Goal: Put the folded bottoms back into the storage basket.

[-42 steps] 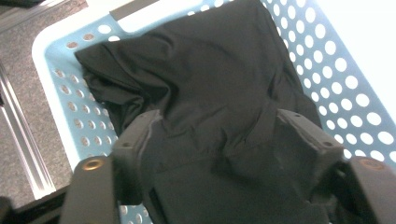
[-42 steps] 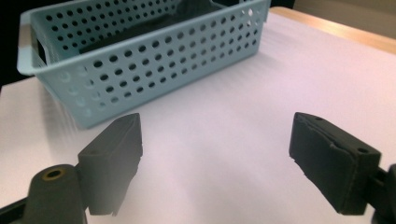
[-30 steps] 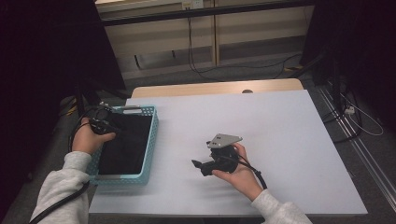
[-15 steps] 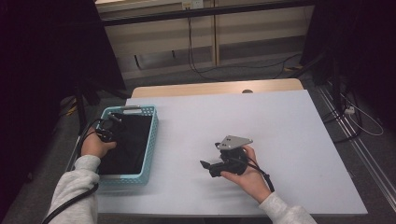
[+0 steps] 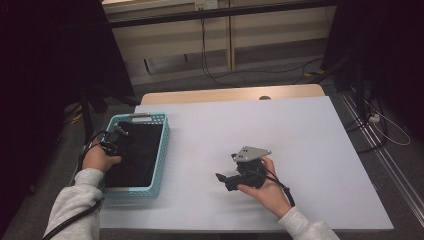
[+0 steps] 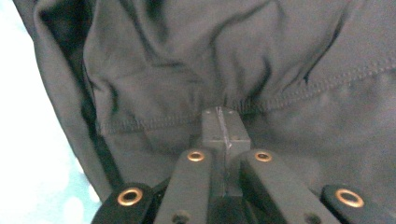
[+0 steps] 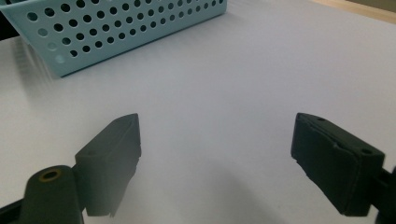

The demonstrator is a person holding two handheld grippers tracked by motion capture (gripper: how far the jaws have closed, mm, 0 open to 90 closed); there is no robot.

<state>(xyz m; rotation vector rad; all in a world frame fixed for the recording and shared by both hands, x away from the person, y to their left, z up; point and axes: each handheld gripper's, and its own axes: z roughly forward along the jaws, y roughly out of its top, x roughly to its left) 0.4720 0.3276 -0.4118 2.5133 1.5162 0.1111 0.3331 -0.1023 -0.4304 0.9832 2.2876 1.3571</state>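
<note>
Lowered since the earlier frame, the left gripper (image 5: 114, 141) now sits in the blue basket (image 5: 161, 150) at mid-left, its jaws having just closed, pinching the dark garment (image 6: 261, 60) at a seam. At lower centre, the right gripper (image 5: 227, 179) rests on the white table (image 5: 310, 145), jaws spread with nothing between.

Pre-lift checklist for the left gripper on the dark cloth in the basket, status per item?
1. Left gripper jaws closed: ok, tips meet, having just closed.
2. Dark grey stitched cloth caught between the jaws: cannot tell; the tips press at a hemmed fold, but the pinch itself is hidden.
3. Cloth lies inside the light blue perforated plastic basket: ok.
4. Right gripper free: ok, jaws wide apart with nothing between them, over the white table top.
5. Right gripper apart from the basket: ok, bare table between them.
6. Basket steadied for the lift: not ok, nothing holds it down.
</note>
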